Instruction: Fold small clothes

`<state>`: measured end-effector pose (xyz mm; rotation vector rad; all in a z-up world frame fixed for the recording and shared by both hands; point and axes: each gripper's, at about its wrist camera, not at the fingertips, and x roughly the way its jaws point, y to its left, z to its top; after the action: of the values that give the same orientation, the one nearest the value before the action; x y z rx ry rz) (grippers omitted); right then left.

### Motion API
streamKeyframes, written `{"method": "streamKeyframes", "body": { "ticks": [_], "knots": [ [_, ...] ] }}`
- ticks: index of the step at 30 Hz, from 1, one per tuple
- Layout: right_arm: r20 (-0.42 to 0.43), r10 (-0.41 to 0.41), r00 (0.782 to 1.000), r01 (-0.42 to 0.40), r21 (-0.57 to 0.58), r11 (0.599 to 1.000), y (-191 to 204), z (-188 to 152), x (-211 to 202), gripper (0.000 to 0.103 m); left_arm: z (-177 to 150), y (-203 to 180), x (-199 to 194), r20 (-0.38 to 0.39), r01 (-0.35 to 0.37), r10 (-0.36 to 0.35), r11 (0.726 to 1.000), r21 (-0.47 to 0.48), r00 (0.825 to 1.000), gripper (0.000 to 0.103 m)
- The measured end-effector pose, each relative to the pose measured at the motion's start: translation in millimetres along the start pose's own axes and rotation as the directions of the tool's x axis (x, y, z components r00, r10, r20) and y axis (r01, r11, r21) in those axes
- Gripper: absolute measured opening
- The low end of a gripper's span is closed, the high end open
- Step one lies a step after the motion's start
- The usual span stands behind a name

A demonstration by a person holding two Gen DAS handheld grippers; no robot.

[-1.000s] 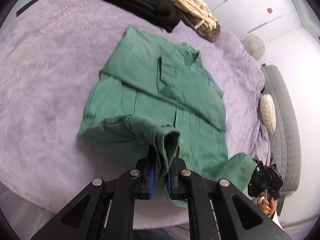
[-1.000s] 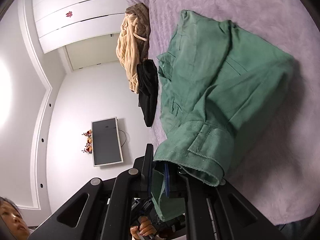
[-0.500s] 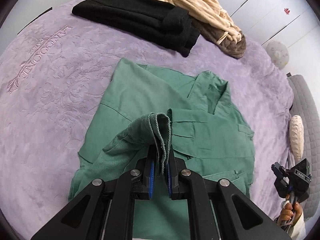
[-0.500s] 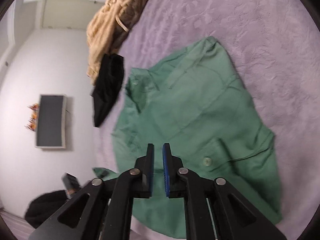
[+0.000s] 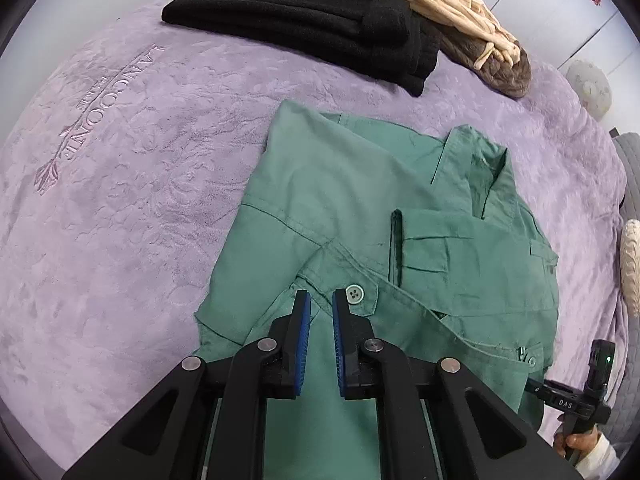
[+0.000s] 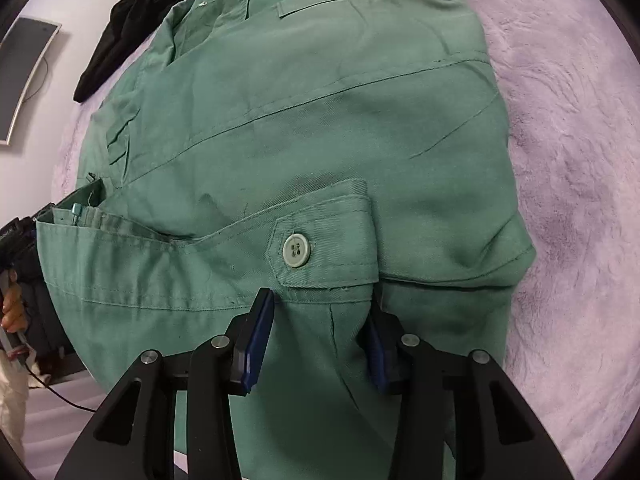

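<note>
A green button shirt [image 5: 360, 208] lies on the purple blanket [image 5: 120, 160], collar toward the far side, both sleeves folded across its front. My left gripper [image 5: 320, 300] hovers low over a folded cuff with a button [image 5: 355, 294]; its jaws stand a narrow gap apart with nothing between them. My right gripper [image 6: 318, 308] is open wide just above the other cuff and its button [image 6: 296, 252], the blue pads [image 6: 256, 332] on either side of the cloth without pinching it. The shirt [image 6: 320, 120] fills the right wrist view.
A folded black garment [image 5: 312, 28] and a cream knit piece [image 5: 440, 4] lie at the far edge of the blanket. The other handheld gripper shows at the lower right of the left wrist view [image 5: 588, 396]. A grey cushion [image 5: 630, 168] sits at the far right.
Both grippers carried a sleeve over the shirt's front and let go. The left sleeve now lies flat with its cuff down. The right gripper has opened wide and dropped close to the cloth.
</note>
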<state>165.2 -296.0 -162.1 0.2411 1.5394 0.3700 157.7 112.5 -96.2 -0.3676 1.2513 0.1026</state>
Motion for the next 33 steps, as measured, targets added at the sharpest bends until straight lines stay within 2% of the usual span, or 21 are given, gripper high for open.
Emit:
{"method": "streamKeyframes", "body": {
  "ticks": [1, 2, 3, 4, 7, 9, 11, 12, 13, 14, 15, 18, 22, 27, 30, 33],
  "knots": [
    [0.005, 0.016, 1.0, -0.016, 0.03, 0.999, -4.3, -0.4, -0.5, 0.046, -1.1, 0.6, 1.7, -0.013, -0.006, 0.006, 1.0, 0.02, 1.0, 0.048],
    [0.009, 0.026, 1.0, -0.027, 0.052, 0.998, -7.1, -1.2, -1.6, 0.046, -2.5, 0.7, 2.0, -0.011, -0.021, 0.021, 0.999, 0.043, 1.0, 0.089],
    [0.015, 0.032, 0.999, -0.033, 0.07, 0.997, -9.7, -2.1, -2.2, 0.046, -4.5, -0.3, 2.5, 0.004, -0.049, 0.049, 0.996, 0.078, 0.999, 0.101],
    [0.02, 0.03, 0.999, -0.031, 0.079, 0.996, -11.7, -3.3, -2.3, 0.046, -6.0, -1.7, 3.4, 0.017, -0.066, 0.064, 0.992, 0.112, 0.998, 0.103],
    [0.03, -0.008, 1.0, 0.005, 0.084, 0.996, -11.6, -6.1, -5.2, 0.046, -4.9, -4.7, 25.8, -0.047, -0.062, 0.072, 0.979, 0.195, 0.996, 0.103],
    [0.038, -0.051, 0.998, 0.048, 0.071, 0.996, -5.0, -5.9, -7.3, 0.045, -1.6, -8.1, 43.2, -0.076, -0.065, 0.084, 0.972, 0.227, 0.994, 0.099],
    [0.058, -0.125, 0.99, 0.122, 0.052, 0.991, 3.0, -10.2, -12.9, 0.03, 0.8, -16.2, 53.8, -0.089, -0.06, 0.087, 0.961, 0.271, 0.992, 0.072],
    [0.068, -0.137, 0.988, 0.134, 0.05, 0.99, 4.9, -13.9, -17.1, 0.016, 0.7, -20.1, 57.8, -0.101, -0.055, 0.088, 0.955, 0.291, 0.991, 0.063],
    [0.083, -0.13, 0.988, 0.126, 0.055, 0.991, 6.5, -19.2, -24.1, 0.006, -0.9, -23.7, 60.4, -0.11, -0.054, 0.093, 0.948, 0.313, 0.99, 0.038],
    [0.108, -0.135, 0.985, 0.13, 0.054, 0.99, 9.0, -25.8, -33.8, 0.006, -3.3, -26.4, 60.6, -0.103, -0.077, 0.119, 0.937, 0.341, 0.987, 0.014],
    [0.137, -0.142, 0.98, 0.137, 0.045, 0.99, 12.4, -31.9, -44.7, 0.006, -5.8, -26.6, 58.3, -0.097, -0.083, 0.127, 0.928, 0.363, 0.987, 0.014],
    [0.237, -0.15, 0.96, 0.144, 0.042, 0.989, 21.7, -50.3, -87.2, 0.006, -6.9, -10.6, 25.5, -0.076, 0.031, -0.009, 0.953, 0.302, 0.997, 0.014],
    [0.352, -0.175, 0.92, 0.172, 0.041, 0.984, 34.9, -49.6, -129.5, 0.006, -2.6, 11.9, -21.3, -0.011, 0.088, -0.087, 0.971, 0.221, 0.996, 0.014],
    [0.474, -0.178, 0.862, 0.196, 0.013, 0.981, 56.7, -2.0, -162.5, 0.006, 19.1, 22.3, -59.5, 0.093, 0.118, -0.134, 0.98, 0.158, 0.987, 0.014],
    [0.499, -0.174, 0.849, 0.206, -0.01, 0.978, 60.8, 29.3, -167.6, 0.006, 40.8, 17.4, -70.3, 0.186, 0.131, -0.156, 0.981, 0.142, 0.97, 0.014],
    [0.496, -0.198, 0.846, 0.244, -0.031, 0.969, 57.3, 67.5, -149.2, 0.006, 63.4, 9.9, -64.5, 0.231, 0.109, -0.141, 0.983, 0.144, 0.963, 0.014]
  ]
}}
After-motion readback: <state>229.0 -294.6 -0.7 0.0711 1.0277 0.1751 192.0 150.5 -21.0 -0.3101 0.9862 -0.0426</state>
